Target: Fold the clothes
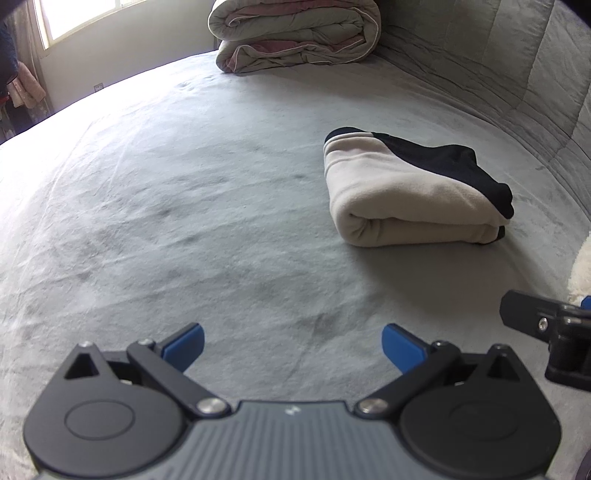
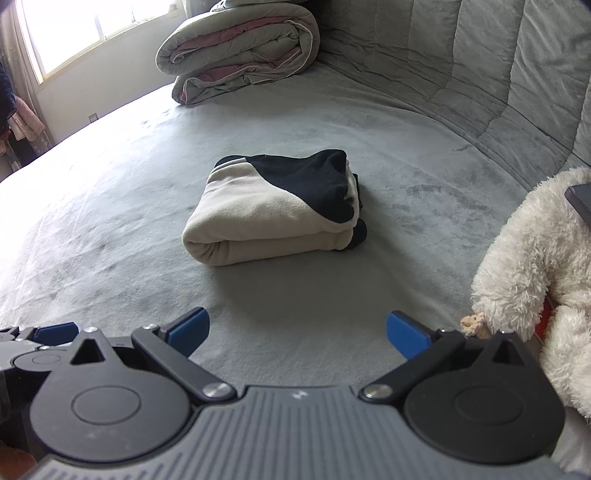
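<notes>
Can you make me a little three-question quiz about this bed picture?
1. True or false: the folded garment is held by the right gripper.
2. Which colours is it? A) cream and black B) red and blue C) all green
3. Fill in: the rolled quilt lies at the ___ end of the bed, near the window.

Key: 1 false, both the right and the left gripper are open and empty. 2 A. 3 far.

Both wrist cameras are looking steeply down over the near edge of the bed (image 1: pixel 184 192), facing its far end. The right one is sitting nearer the folded garment (image 2: pixel 273 206), and both are sharing the far rolled duvet (image 1: pixel 295 33).
</notes>
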Available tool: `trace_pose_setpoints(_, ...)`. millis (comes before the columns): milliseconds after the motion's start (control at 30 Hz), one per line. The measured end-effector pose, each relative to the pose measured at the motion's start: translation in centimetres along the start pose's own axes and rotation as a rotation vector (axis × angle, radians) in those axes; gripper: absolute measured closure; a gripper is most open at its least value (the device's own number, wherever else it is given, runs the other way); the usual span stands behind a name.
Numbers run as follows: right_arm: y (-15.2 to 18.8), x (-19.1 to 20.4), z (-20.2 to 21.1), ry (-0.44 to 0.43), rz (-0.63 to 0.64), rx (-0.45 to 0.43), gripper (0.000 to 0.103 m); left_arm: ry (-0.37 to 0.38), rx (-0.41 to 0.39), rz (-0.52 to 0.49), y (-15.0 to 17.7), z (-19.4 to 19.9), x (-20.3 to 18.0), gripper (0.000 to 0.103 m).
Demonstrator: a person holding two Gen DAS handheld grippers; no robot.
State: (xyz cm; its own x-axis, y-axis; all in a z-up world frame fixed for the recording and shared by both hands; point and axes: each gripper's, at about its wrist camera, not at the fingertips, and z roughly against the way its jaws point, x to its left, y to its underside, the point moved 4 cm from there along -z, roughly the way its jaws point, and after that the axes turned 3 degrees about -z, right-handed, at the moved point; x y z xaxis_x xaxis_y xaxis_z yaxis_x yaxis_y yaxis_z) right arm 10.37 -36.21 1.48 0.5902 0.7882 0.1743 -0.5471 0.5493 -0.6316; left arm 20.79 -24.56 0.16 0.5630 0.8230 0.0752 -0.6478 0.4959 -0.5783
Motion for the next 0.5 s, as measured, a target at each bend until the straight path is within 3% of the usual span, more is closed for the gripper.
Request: trace_pose_setpoints(500, -0.41, -0.70, 0.25, 0.000, -0.024, 0.001, 0.000, 0.004, -0.002, -0.026, -0.29, 0.34, -0.68, 0.001)
